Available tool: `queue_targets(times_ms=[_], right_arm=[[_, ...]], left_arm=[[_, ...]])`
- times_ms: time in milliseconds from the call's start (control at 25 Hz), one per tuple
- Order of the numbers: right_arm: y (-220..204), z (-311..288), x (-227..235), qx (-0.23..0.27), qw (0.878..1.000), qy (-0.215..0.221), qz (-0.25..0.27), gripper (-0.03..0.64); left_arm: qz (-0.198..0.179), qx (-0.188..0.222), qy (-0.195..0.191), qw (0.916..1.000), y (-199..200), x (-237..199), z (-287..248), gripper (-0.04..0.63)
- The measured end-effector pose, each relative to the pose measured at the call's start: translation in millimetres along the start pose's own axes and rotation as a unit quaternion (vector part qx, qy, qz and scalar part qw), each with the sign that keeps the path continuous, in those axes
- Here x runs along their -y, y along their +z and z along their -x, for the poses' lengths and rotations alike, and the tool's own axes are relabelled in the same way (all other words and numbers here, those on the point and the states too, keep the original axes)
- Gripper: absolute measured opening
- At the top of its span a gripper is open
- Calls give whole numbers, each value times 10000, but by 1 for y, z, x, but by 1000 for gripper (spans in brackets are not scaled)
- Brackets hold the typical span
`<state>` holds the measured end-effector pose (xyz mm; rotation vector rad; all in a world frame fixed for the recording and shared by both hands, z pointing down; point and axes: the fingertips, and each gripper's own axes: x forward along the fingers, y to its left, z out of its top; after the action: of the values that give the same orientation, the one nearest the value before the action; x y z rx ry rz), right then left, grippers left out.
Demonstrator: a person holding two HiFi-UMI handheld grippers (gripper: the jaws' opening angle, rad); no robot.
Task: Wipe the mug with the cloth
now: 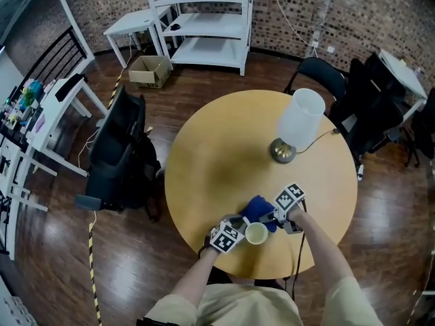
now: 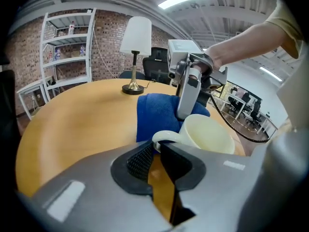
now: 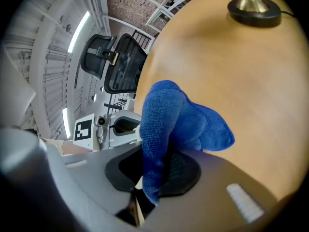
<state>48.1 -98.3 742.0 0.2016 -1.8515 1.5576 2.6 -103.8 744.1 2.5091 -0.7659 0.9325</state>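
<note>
Left gripper [image 2: 155, 152]: clamped on the mug's handle [image 2: 163, 136]. You can see the white loop pinched right between the two black pads, so it's a proper grasp, not just resting there.
Right gripper [image 3: 153, 174]: clenched on the cloth, with a fold of blue fabric squeezed between the pads and the rest spilling out ahead of it.
Mug [image 1: 256, 233]: cream coloured, upright, mouth facing up, near the edge of the counter closest to the person. The handle points back toward the left gripper. Can't tell whether the base is actually on the wood or lifted a hair.
Cloth [image 1: 259, 208]: blue microfibre, bunched up, sitting right behind the mug on its far side. From the left gripper view it bulks up against the mug's back wall, and the right gripper comes down over it just beside the rim.
Grippers together: really close, one on each side of the mug. From the head view the left one's marker cube is at the mug's left and the right one's is up and to the right.
Counter [image 1: 217, 155]: round, light wood top, otherwise pretty bare.
Lamp [image 1: 296, 123]: white shade, brass base, standing on the far right part of the counter, well apart from the mug.
Office chair [image 1: 122, 151]: black, just off the counter's left edge.
Shelving unit [image 1: 207, 26]: white, against the brick wall at the back.
Cardboard box [image 1: 150, 71]: on the floor, left of the shelving.
</note>
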Motion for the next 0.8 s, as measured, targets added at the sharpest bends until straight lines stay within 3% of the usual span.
queue_targets(times_ms=[200,520,800], right_arm=[[-13,5,2,281,9996,32,42,52],[-21,-4,-10,994,9938,497,45,52],[-34,-14,-26,1190,9907,339,561,52]], left_arm=[[673,190,360,9969,-10,-20,7,37],[1664,347,1041,9799,-22,-41,29,31],[2050,501,1629,9638,-33,-49,43,31]])
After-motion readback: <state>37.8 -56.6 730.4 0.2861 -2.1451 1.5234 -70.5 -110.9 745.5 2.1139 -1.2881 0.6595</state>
